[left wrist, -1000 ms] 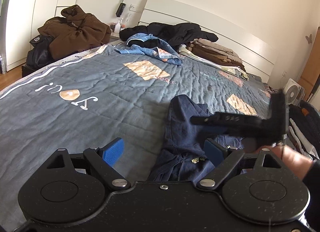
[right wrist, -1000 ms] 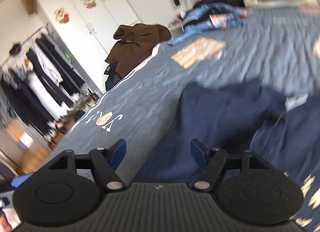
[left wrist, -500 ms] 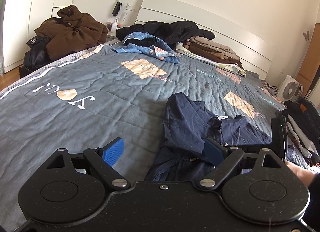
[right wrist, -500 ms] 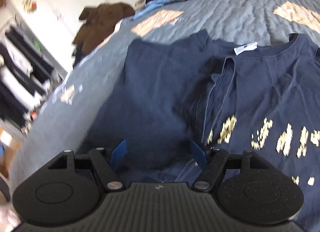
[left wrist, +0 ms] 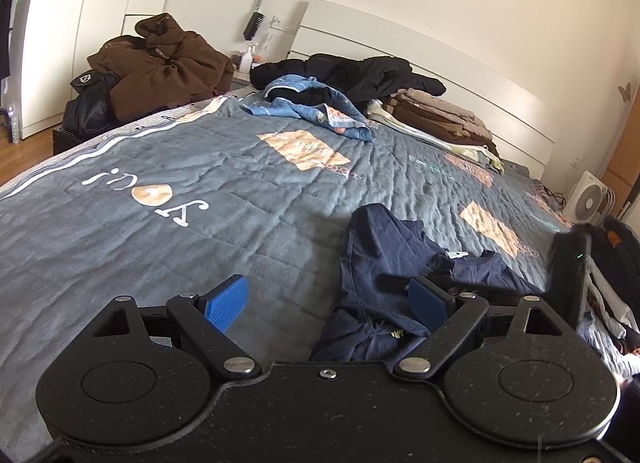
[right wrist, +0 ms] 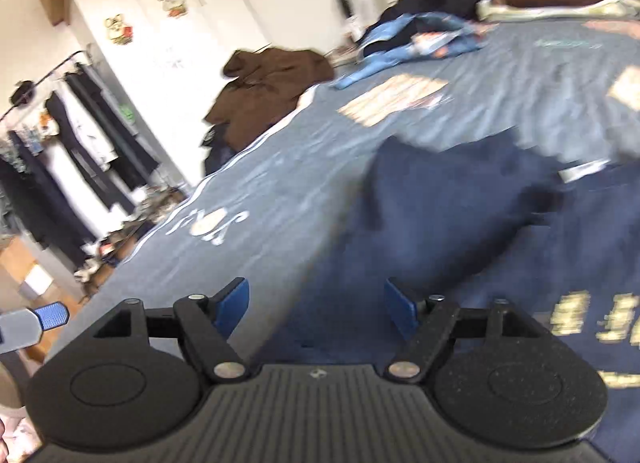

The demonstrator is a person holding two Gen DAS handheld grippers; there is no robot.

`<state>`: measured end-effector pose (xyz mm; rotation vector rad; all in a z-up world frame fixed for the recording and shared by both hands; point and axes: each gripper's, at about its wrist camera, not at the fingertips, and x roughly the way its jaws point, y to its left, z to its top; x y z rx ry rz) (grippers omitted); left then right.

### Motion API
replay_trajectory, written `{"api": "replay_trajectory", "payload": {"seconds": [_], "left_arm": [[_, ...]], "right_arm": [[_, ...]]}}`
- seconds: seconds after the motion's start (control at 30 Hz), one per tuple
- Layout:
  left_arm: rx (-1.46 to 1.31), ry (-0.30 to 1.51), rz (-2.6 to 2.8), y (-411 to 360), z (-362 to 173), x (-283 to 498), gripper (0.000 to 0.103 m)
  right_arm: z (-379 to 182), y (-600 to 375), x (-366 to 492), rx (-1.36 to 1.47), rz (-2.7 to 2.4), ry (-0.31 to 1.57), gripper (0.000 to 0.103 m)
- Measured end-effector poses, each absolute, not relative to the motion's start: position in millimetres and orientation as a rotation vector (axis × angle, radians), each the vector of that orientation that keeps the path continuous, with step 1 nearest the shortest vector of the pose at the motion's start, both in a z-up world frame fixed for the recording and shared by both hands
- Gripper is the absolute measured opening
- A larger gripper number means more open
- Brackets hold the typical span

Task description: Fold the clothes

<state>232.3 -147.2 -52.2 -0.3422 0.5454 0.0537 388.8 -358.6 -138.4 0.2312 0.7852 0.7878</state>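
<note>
Left gripper (left wrist: pixel 326 305): jaws wide apart, nothing between them. Blue pads (left wrist: pixel 226 303) visible; the right-hand pad sits in front of the navy fabric, contact not clear. Gripper hovers low over the bed (left wrist: pixel 200 199), which carries a grey-blue quilted cover.

Right gripper (right wrist: pixel 316 309): jaws apart, empty. View is motion-blurred. In the left wrist view this gripper's black body (left wrist: pixel 570 275) shows at 3 o'clock, beside the shirt.

Navy T-shirt (left wrist: pixel 392 263): lies on the bed cover, at 4 o'clock from frame centre in the left wrist view. Crumpled, not flat; one part is bunched up near the left gripper's right pad. White neck label (left wrist: pixel 456 254) faces up. In the right wrist view the shirt (right wrist: pixel 460 215) fills the 3 to 5 o'clock area, with gold print (right wrist: pixel 580 315) at 4 o'clock, blurred and not legible.

Other items, left wrist view:
- Brown jacket (left wrist: pixel 172 63) heaped at 10 o'clock, off the far corner of the bed.
- Blue patterned garment (left wrist: pixel 316 107) at 12 o'clock on the bed, black clothes (left wrist: pixel 360 71) just behind it.
- Stack of folded brown and beige clothes (left wrist: pixel 440 115) at 1 o'clock, against the white headboard (left wrist: pixel 400 39).
- White fan (left wrist: pixel 592 199) at 3 o'clock, beyond the bed edge.

Right wrist view: clothes rail with dark hanging garments (right wrist: pixel 80 143) at 9 o'clock; white wardrobe (right wrist: pixel 180 23) at 11 o'clock.
</note>
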Motion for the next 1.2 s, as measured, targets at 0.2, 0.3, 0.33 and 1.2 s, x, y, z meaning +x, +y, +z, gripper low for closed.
{"api": "replay_trajectory", "payload": {"seconds": [0.2, 0.3, 0.33, 1.2], "left_arm": [[-0.336, 0.551, 0.061, -140, -52, 234, 0.087], [-0.253, 0.541, 0.054, -143, -53, 233, 0.087], [-0.205, 0.531, 0.057, -145, -54, 233, 0.087], [0.678, 0.457, -0.129, -174, -179, 311, 0.089]], "right_arm": [[-176, -336, 379, 0.106, 0.787, 0.884, 0.075], [-168, -348, 373, 0.158, 0.788, 0.857, 0.075], [-162, -354, 370, 0.196, 0.789, 0.845, 0.075], [-163, -407, 380, 0.024, 0.605, 0.757, 0.075]]}}
